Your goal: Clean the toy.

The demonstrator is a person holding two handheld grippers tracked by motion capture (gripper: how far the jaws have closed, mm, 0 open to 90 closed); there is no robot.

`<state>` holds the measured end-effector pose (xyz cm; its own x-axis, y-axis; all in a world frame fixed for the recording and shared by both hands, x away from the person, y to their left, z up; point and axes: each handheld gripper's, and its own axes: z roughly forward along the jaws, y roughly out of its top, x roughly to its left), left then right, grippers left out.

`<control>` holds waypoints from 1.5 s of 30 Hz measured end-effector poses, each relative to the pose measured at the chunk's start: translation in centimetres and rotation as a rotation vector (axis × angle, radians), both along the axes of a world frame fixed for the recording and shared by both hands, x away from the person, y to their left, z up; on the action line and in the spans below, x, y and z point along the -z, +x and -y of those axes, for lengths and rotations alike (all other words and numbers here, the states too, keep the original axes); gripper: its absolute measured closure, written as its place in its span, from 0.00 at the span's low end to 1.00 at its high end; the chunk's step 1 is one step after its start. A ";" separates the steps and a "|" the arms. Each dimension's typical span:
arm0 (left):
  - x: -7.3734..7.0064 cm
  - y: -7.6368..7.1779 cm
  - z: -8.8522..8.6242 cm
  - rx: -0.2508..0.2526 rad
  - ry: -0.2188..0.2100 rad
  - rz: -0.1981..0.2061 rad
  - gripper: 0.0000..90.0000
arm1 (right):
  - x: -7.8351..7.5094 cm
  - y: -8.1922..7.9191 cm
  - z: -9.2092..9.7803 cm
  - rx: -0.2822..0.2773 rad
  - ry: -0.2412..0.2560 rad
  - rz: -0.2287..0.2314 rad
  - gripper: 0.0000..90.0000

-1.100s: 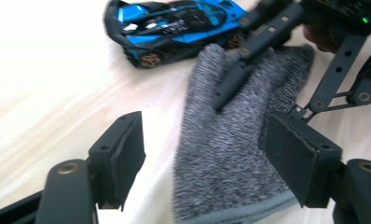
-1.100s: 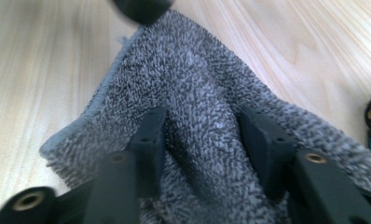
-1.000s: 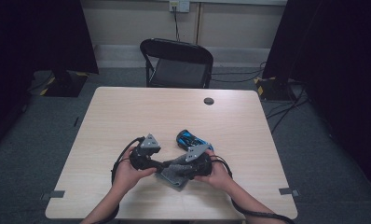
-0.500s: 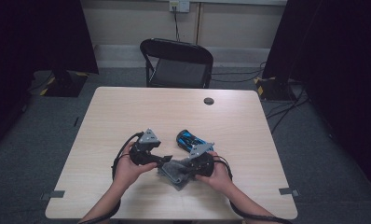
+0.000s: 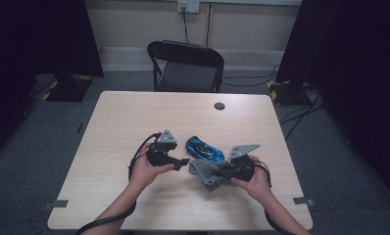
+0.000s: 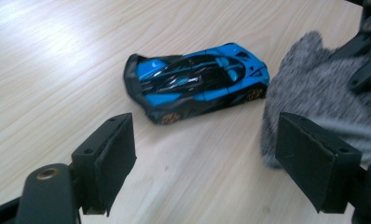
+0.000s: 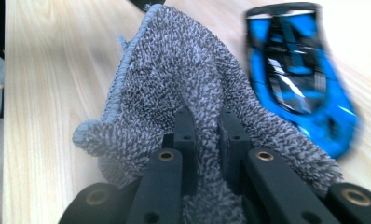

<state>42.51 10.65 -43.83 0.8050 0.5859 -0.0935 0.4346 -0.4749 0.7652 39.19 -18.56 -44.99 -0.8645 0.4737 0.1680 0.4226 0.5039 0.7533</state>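
Note:
A blue and black toy car (image 5: pixel 205 148) (image 6: pixel 197 81) (image 7: pixel 298 79) rests on the wooden table (image 5: pixel 134 117) near its middle. Beside it lies a grey fluffy cloth (image 5: pixel 207 172) (image 6: pixel 323 93) (image 7: pixel 174 79). My right gripper (image 5: pixel 227 172) (image 7: pixel 206 123) is shut on a fold of this cloth, just right of the car. My left gripper (image 5: pixel 183 161) (image 6: pixel 207 161) is open, its jaws spread wide, pointing at the car from a short distance with nothing between them.
A small dark round disc (image 5: pixel 219 105) lies near the table's far edge. A black folding chair (image 5: pixel 185 66) stands behind the table. Bare tabletop stretches to the left and far side. Cables trail from both grippers.
The two grippers have drawn apart: the right one moved right with the cloth, and the left one shifted slightly left and up.

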 end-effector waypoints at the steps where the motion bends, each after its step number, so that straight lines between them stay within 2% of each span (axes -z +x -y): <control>1: 0.1 0.2 0.4 0.002 0.004 -0.002 0.21 | -0.2 0.0 0.7 0.020 0.000 0.006 0.90; 5: 0.4 1.4 1.8 0.012 0.001 -0.008 0.20 | -0.5 0.1 3.4 0.091 0.006 0.013 0.90; 8: 0.8 2.2 2.9 0.018 -0.002 -0.002 0.20 | -0.2 0.4 5.3 0.150 0.032 -0.002 0.90; 11: 1.2 2.9 3.9 0.033 0.007 0.003 0.19 | 0.1 0.6 6.8 0.206 0.023 0.002 0.90; 17: 2.0 4.1 5.9 0.060 0.031 0.006 0.19 | 0.9 1.1 8.1 0.280 -0.007 0.010 0.89; 20: 2.4 4.5 6.9 0.073 0.040 0.011 0.19 | 1.3 1.5 8.6 0.302 0.023 -0.002 0.89; 23: 3.0 4.8 7.9 0.089 0.065 0.011 0.19 | 1.6 2.0 8.8 0.338 0.017 -0.004 0.89; 28: 3.7 5.1 8.6 0.084 0.089 0.036 0.19 | 2.0 2.5 8.7 0.344 -0.021 0.004 0.89; 35: 4.3 5.2 8.6 0.100 0.093 0.056 0.14 | 2.4 3.0 8.0 0.350 -0.021 0.002 0.89; 37: 4.4 5.2 8.6 0.102 0.090 0.063 0.12 | 2.4 3.1 8.0 0.351 -0.020 0.001 0.89; 42: 4.8 5.1 8.3 0.091 0.047 0.069 0.11 | 2.3 3.3 7.9 0.360 -0.025 0.006 0.89; 45: 4.9 5.1 8.2 0.089 0.041 0.074 0.11 | 2.2 3.3 7.7 0.363 -0.036 0.010 0.89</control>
